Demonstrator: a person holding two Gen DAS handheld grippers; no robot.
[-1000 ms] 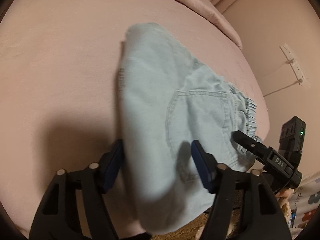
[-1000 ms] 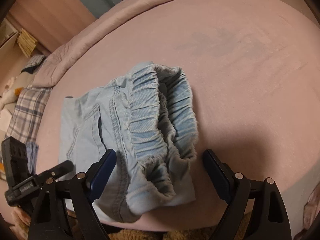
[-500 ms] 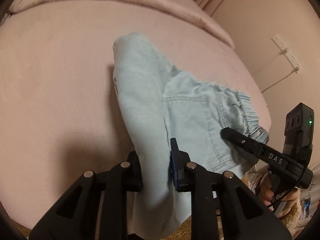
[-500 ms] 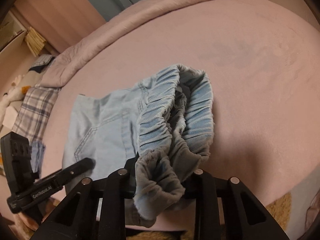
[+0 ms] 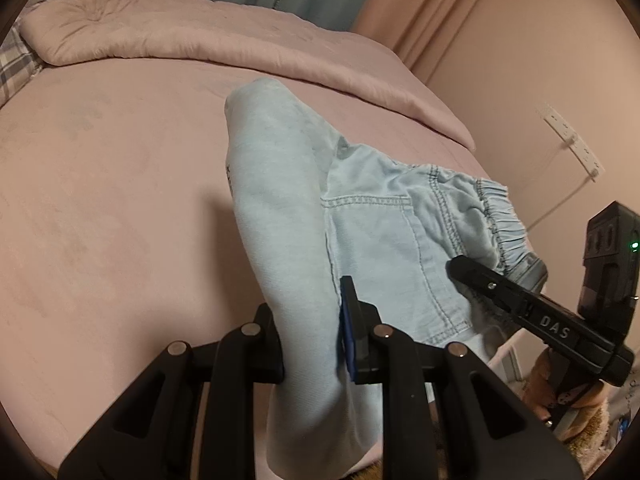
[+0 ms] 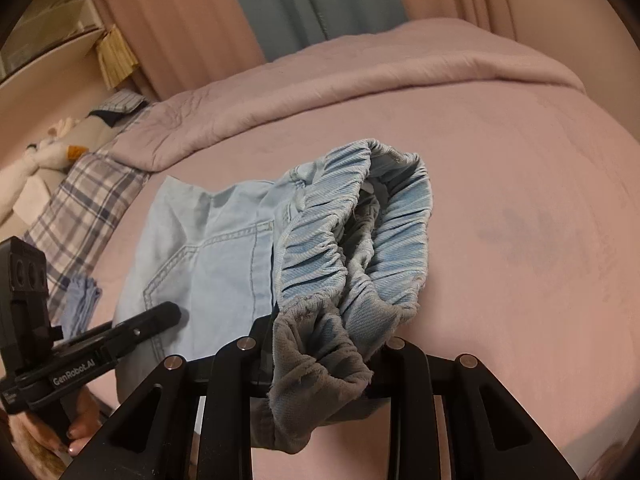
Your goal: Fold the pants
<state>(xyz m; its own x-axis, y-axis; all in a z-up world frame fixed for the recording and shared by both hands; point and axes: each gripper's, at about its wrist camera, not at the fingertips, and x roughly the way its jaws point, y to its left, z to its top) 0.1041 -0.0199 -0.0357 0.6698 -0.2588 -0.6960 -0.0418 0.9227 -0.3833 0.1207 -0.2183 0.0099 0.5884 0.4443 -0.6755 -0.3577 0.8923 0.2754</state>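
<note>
Light blue denim pants (image 5: 372, 236), folded over, on the pink bed (image 5: 112, 200); leg fold lifted at near edge, gathered elastic waistband (image 6: 360, 248) raised, back pocket showing.

— What colour are the pants (image 5: 280, 208)?
— Pale blue denim, with a darker blue ribbed waistband (image 6: 360, 240).
— And the bed sheet (image 5: 100, 200)?
— Dusty pink, as is the quilt (image 5: 200, 36).
— The pillow (image 6: 84, 208)?
— Grey-blue plaid on white.
— The curtains (image 6: 312, 4)?
— Teal between pink panels.
— The left gripper (image 5: 312, 344)?
— Black, with blue pads (image 5: 347, 336).

pink bed (image 5: 100, 200), folded quilt (image 5: 200, 36), curtains (image 6: 312, 4) behind
</note>
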